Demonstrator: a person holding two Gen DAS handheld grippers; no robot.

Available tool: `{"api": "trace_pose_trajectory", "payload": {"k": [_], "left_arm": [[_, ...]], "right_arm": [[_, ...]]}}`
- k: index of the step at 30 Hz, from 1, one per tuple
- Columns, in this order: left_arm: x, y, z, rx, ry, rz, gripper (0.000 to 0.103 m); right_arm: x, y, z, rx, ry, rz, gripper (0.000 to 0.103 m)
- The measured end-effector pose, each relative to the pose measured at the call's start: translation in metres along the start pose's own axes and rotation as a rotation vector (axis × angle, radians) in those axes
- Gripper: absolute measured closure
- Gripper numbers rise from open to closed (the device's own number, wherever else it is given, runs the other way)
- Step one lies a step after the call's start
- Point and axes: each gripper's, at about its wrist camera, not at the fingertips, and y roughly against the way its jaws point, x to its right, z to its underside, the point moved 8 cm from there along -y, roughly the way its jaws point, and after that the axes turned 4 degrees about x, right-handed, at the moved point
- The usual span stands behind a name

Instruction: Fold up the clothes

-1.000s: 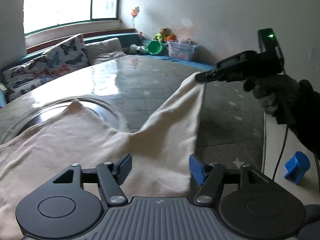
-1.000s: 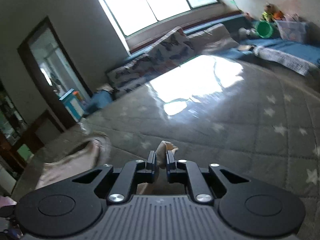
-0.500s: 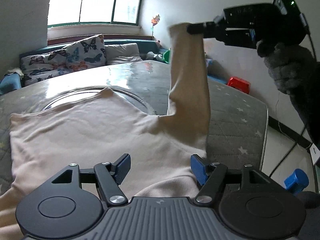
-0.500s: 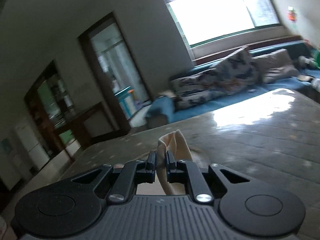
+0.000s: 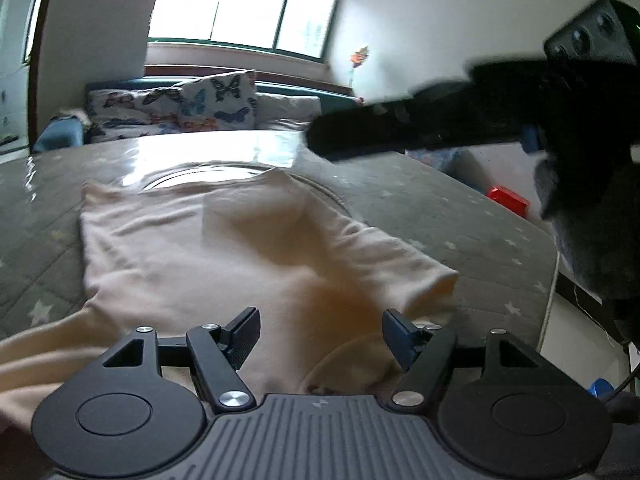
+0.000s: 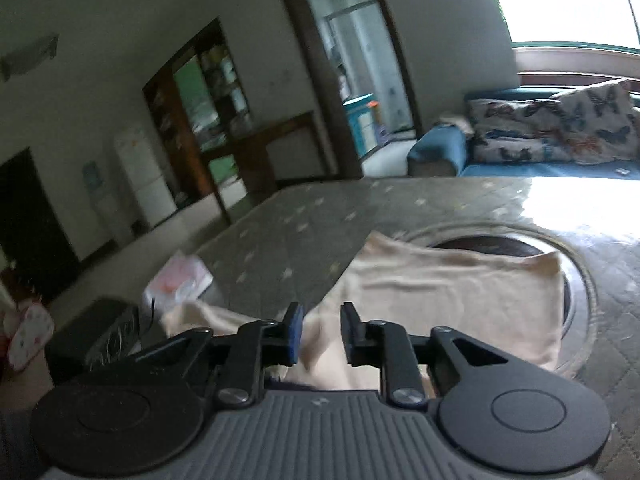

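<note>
Both grippers are empty: left gripper [image 5: 318,334] jaws wide apart, right gripper [image 6: 320,330] jaws partly apart, above the cream shirt [image 5: 224,256] on the tabletop [image 5: 440,208].

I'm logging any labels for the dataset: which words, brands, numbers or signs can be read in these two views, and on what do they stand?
No readable text in either view.
Left tool: a small embossed mark on its grey ribbed body, a symbol and not letters.
Right tool: a like mark, too small to read.
Cream garment: no print or tag in view.
Plastic bag on the floor: orange marking, too blurred to read.
</note>
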Motion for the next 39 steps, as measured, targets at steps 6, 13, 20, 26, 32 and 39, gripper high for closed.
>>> {"api": "trace_pose_trajectory", "payload": {"k": [6,13,20,26,32,39], "left_arm": [[-0.016,0.014,0.008,-0.004,0.035,-0.036,0.032],[-0.034,0.022,0.008,0.008,0.071,-0.084,0.033],[-0.037,0.008,0.008,-0.037,0.071,-0.12,0.056],[-0.042,0.006,0.005,-0.045,0.057,-0.164,0.072],[-0.049,0.004,0.004,-0.057,0.05,-0.209,0.07],[-0.048,0.017,-0.004,-0.009,0.06,-0.222,0.07]], "right_arm": [[0.021,0.015,0.027,-0.059,0.051,0.083,0.06],[0.051,0.032,0.061,-0.13,0.076,0.174,0.06],[0.065,0.025,0.062,-0.09,0.019,0.169,0.06],[0.074,-0.009,0.053,-0.057,0.007,0.18,0.061],[0.095,-0.02,0.069,-0.091,0.018,0.252,0.058],[0.103,-0.001,0.06,-0.061,0.02,0.288,0.056]]}}
